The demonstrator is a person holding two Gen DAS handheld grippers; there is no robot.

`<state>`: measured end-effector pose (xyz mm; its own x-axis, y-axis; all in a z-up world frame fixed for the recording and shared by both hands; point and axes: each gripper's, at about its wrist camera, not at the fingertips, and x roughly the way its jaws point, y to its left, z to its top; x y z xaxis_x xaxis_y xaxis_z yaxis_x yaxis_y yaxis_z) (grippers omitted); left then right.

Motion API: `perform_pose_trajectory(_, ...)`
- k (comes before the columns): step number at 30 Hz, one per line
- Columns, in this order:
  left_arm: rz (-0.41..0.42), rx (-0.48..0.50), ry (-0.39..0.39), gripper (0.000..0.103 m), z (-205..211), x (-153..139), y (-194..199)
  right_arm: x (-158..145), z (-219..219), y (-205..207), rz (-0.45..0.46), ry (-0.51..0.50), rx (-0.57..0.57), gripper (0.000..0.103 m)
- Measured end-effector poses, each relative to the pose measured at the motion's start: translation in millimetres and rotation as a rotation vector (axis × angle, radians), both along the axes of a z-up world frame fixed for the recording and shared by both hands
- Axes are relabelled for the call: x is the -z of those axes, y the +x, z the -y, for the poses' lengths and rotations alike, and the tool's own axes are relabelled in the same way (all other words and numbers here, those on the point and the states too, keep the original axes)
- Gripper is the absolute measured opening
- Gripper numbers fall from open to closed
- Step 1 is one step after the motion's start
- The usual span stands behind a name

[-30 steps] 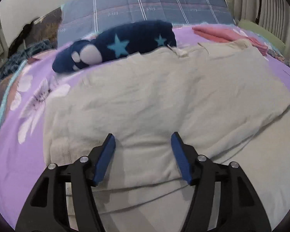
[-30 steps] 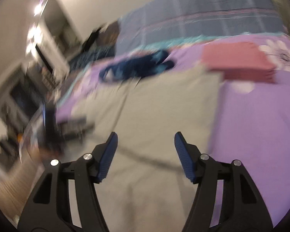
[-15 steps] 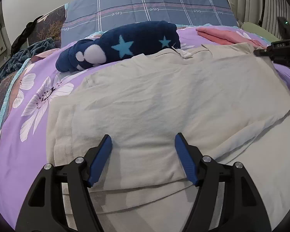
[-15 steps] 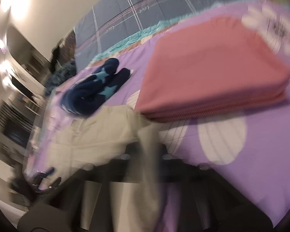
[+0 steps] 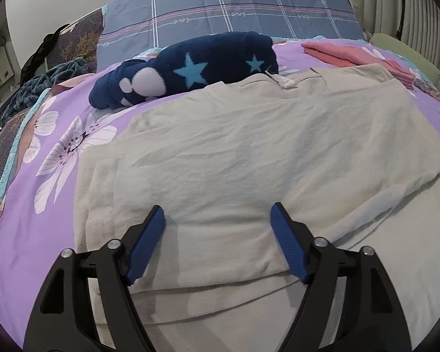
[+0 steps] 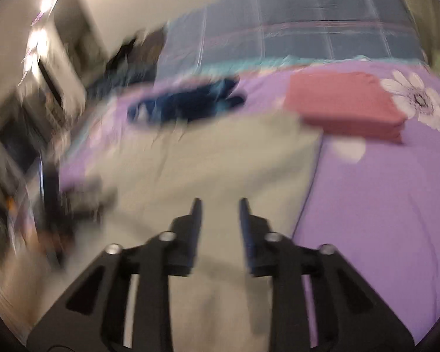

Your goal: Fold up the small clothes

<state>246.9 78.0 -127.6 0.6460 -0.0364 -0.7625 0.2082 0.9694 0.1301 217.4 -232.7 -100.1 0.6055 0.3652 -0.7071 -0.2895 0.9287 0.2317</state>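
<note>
Lying flat on the purple bed (image 5: 20, 252), the beige shirt (image 5: 249, 152) is spread w/ one side part folded over. Its far edge touches the dark blue star cloth (image 5: 190, 67), and the pink pile (image 5: 352, 55) sits just past its far right corner.

Left gripper (image 5: 217, 226) hangs over the shirt's near edge, jaws wide and opening more, nothing between them. Right gripper (image 6: 220, 214) is over the shirt's right part, near its edge by the bed; pic is blurry. Its jaws are narrow but opening, nothing held.

Shirt looks thin, soft, light & floppy, so it'll sag and wrinkle. Prob best to pinch it at a corner or hem edge, both layers, not the middle.
</note>
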Motion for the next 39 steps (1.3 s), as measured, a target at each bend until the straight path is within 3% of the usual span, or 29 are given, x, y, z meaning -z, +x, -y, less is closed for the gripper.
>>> perform_pose_trajectory(2,0.006,-0.006,-0.008,0.08,-2.2,-2.7,-1.8,42.9,-8.1,-8.3,-0.091,-0.173,0.038,0.026)
perform_pose_trajectory(4,-0.002,-0.036,-0.026,0.08,-8.3,-8.8,-10.1,48.8,-1.7,-17.4,-0.046,-0.123,0.044,0.025)
perform_pose_trajectory(6,-0.006,-0.049,-0.066,0.08,-18.6,-17.6,-36.1,38.1,3.7,-26.0,-0.08,-0.101,0.107,0.026)
perform_pose_trajectory(7,0.007,-0.03,-0.077,0.08,-23.7,-23.0,-55.5,34.1,5.5,-32.6,-0.093,-0.078,0.137,0.037)
perform_pose_trajectory(10,0.045,0.014,-0.045,0.081,-38.3,-33.5,-108.1,14.7,23.8,-71.2,-0.037,0.0,0.146,0.051)
perform_pose_trajectory(13,0.019,0.0,-0.086,0.082,-71.1,-33.3,-167.2,14.7,44.8,-109.5,-0.039,0.024,0.143,0.053)
perform_pose_trajectory(17,-0.095,-0.019,-0.149,0.082,-100.2,-7.6,-211.3,21.8,81.0,-163.0,-0.097,0.134,0.133,0.053)
perform_pose_trajectory(19,-0.089,-0.026,-0.181,0.082,-108.9,-2.9,-228.4,25.9,87.4,-187.9,-0.101,0.169,0.124,0.053)
perform_pose_trajectory(20,-0.098,-0.025,-0.234,0.082,-115.1,-2.8,-237.6,27.8,89.2,-202.3,-0.105,0.191,0.117,0.053)
perform_pose_trajectory(24,-0.114,0.054,-0.365,0.082,-120.1,-3.9,-263.9,35.8,91.2,-235.1,-0.142,0.283,0.074,0.053)
perform_pose_trajectory(27,-0.108,0.135,-0.418,0.082,-114.8,-3.3,-282.3,37.5,90.2,-259.8,-0.151,0.3,0.058,0.053)
perform_pose_trajectory(31,-0.104,0.164,-0.485,0.081,-116.9,-2.1,-300.3,38.4,97.0,-285.0,-0.176,0.338,0.072,0.053)
perform_pose_trajectory(35,-0.116,0.188,-0.524,0.073,-122.3,-2.8,-305.9,42.4,99.2,-299.1,-0.213,0.402,0.046,0.055)
perform_pose_trajectory(39,-0.115,0.212,-0.582,0.057,-123.8,0.9,-292.3,44.4,92.1,-284.9,-0.215,0.452,0.003,0.062)
